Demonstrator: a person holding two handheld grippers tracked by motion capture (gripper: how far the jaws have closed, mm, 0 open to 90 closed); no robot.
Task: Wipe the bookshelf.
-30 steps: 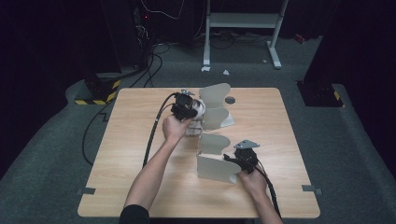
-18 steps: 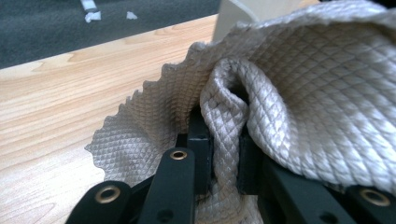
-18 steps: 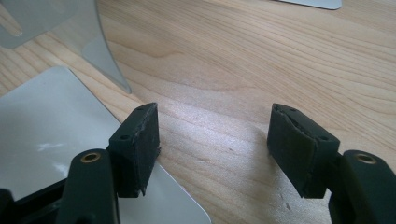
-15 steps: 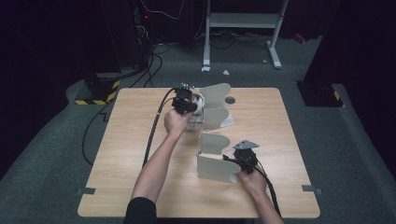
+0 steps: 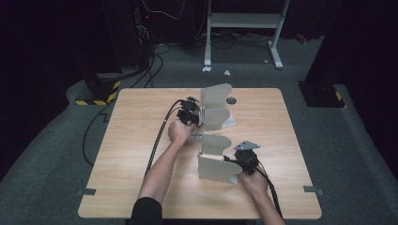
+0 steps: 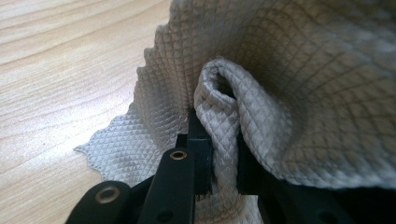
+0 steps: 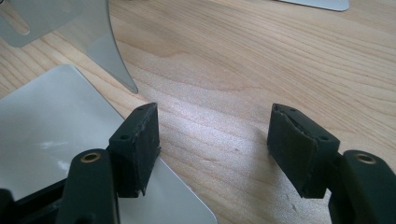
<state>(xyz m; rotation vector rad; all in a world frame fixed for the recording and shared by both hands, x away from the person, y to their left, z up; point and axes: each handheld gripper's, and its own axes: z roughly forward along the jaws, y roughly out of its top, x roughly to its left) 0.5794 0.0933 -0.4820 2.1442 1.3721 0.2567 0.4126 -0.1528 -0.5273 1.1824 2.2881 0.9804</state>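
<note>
A grey diamond-textured cloth [image 6: 280,70] lies bunched on the wooden table [image 5: 141,140]. My left gripper [image 6: 224,158] is shut on a raised fold of it. From above, that left gripper [image 5: 190,115] sits by the rack of upright grey curved panels [image 5: 217,117], and most of the cloth is hidden behind the hand. My right gripper [image 7: 215,140] stands open over bare wood, nothing between its fingers; its left fingertip [image 7: 137,144] overlaps a flat grey panel [image 7: 51,135]. In the high view the right gripper [image 5: 234,161] is beside the front panel [image 5: 213,169].
A small dark disc [image 5: 231,100] lies on the table behind the panels. Cables trail from both grippers: one off the front edge, the other across the left half of the table and off its far edge. Bare wood spreads at the left and far right. Dark floor and a metal stand lie beyond.
My left gripper has sunk toward the table and come slightly nearer the person, still shut on the cloth. The right gripper has stayed in place.
</note>
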